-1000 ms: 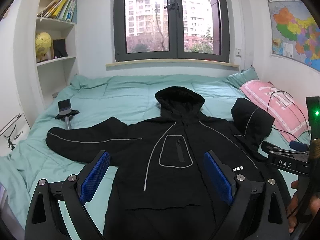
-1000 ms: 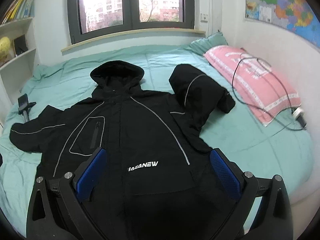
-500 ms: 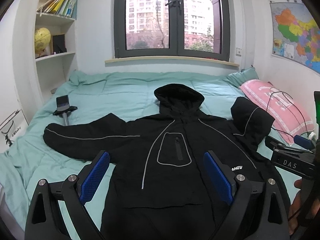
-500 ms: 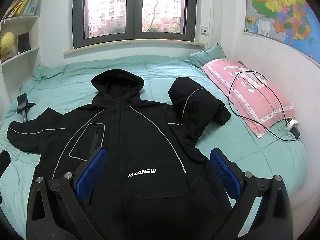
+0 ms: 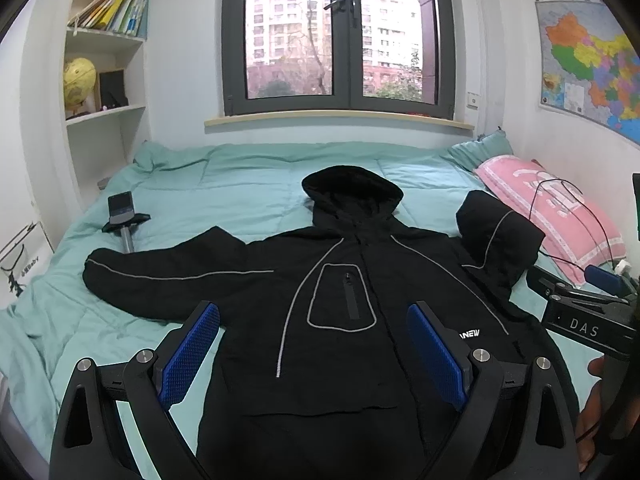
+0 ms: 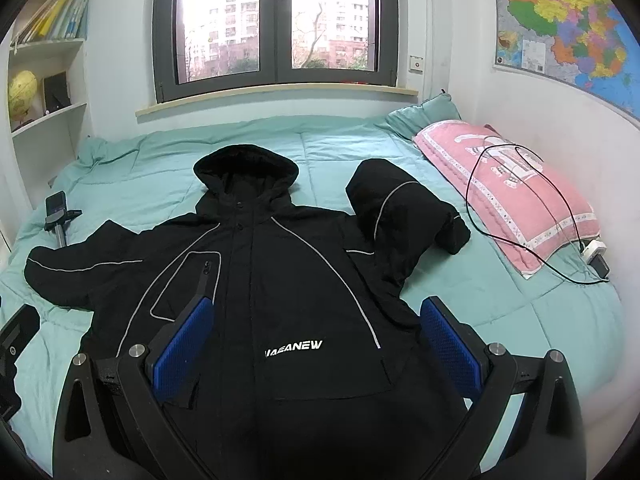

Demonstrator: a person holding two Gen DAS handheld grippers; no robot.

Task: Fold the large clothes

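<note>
The jacket [image 6: 280,280] lies front-up in the middle of the bed [image 6: 520,312], hood toward the window [image 6: 276,20] (one sleeve folded back); a pillow [image 6: 504,184] lies along the right edge, a phone stand [image 5: 124,220] near the left.

A pink pillow [image 6: 508,184] with a black charging cable [image 6: 532,216] lies ahead-right; a phone on a tripod [image 5: 122,216] lies ahead-left.

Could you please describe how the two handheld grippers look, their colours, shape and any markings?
Both the left gripper and the right gripper have black, angular plastic frames with silver round bolts on top. Each has two fingers lined with flat blue pads of fine grid texture. From the left camera, the right one's black body bears white letters "DAS". No sleeve is visible.
</note>
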